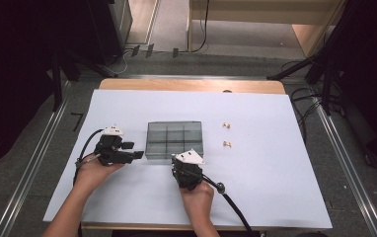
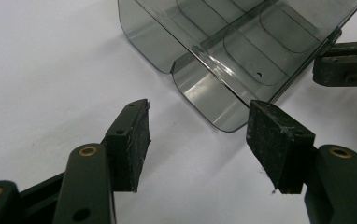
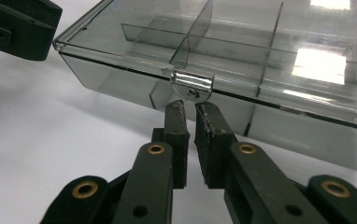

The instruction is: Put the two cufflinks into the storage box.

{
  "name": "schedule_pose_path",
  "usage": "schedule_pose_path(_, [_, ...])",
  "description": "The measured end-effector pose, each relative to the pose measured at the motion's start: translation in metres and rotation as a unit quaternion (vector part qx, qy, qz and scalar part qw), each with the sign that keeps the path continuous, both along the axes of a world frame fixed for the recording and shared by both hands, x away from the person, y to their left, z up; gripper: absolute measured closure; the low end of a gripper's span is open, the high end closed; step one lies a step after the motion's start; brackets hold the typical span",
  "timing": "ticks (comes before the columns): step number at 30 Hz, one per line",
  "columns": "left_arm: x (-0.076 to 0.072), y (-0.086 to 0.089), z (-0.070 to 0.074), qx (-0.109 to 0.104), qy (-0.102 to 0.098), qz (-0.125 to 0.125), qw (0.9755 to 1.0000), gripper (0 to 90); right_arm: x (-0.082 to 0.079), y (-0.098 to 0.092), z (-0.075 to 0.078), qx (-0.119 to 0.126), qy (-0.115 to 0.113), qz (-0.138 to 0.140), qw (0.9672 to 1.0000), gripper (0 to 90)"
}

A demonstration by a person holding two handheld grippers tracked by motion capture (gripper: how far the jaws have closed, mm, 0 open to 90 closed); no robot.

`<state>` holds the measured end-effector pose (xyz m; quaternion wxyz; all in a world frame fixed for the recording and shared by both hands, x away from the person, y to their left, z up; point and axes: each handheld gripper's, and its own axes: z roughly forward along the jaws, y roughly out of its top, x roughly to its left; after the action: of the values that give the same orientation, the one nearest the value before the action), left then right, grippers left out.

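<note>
Centrally on the white-covered bench (image 1: 255, 197) a smoke-grey compartment box (image 1: 174, 139) is seen with its clear lid down, and the step in hand is judged to be the opening of that lid. At about 8 o'clock from the box the left tongs (image 1: 138, 155) are held with their jaws apart, nothing between them, aimed at the box's near left corner (image 2: 223, 119); in the left gripper view that corner sits just beyond the pads, apart from them. At about 6 o'clock from the box the right tongs (image 1: 177, 159) are brought up to the front wall, jaws drawn nearly together. In the right gripper view their tips (image 3: 191, 108) are placed just under the small clear latch (image 3: 193, 84) at the middle of the front edge; whether the tab is actually pinched or merely touched from below cannot be settled, though the tips seem empty.

The next move is judged to call for the left tongs to steady the corner while the latch is lifted or flicked up by the right, with a light upward pull so the box is not dragged across the bench.

Two small tan items (image 1: 227, 144) lie at about 3 o'clock from the box, well apart from it, too small to be identified. The compartments appear empty, yet glare on the lid (image 3: 321, 65) leaves part of the interior unread. The box's far right end is cut off in the right gripper view.
</note>
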<state>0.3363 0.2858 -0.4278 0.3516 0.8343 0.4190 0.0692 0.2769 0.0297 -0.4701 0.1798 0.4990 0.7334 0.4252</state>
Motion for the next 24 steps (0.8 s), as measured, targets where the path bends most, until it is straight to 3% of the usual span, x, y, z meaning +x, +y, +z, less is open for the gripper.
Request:
schedule_pose_path(9, [0.000, 0.000, 0.000, -0.017, 0.005, -0.003, 0.9998, 42.0, -0.001, 0.000, 0.003, 0.004, -0.006, -0.005, 1.0000, 84.7])
schedule_pose_path(21, [-0.007, 0.002, 0.009, -0.031, -0.006, -0.006, 0.9995, 44.9, -0.002, -0.002, 0.014, 0.009, -0.020, -0.002, 0.9998, 84.3])
schedule_pose_path(24, [-0.010, -0.002, 0.012, -0.035, -0.007, -0.017, 0.9992, 48.1, -0.002, -0.002, 0.018, 0.010, -0.025, 0.000, 0.9996, 84.1])
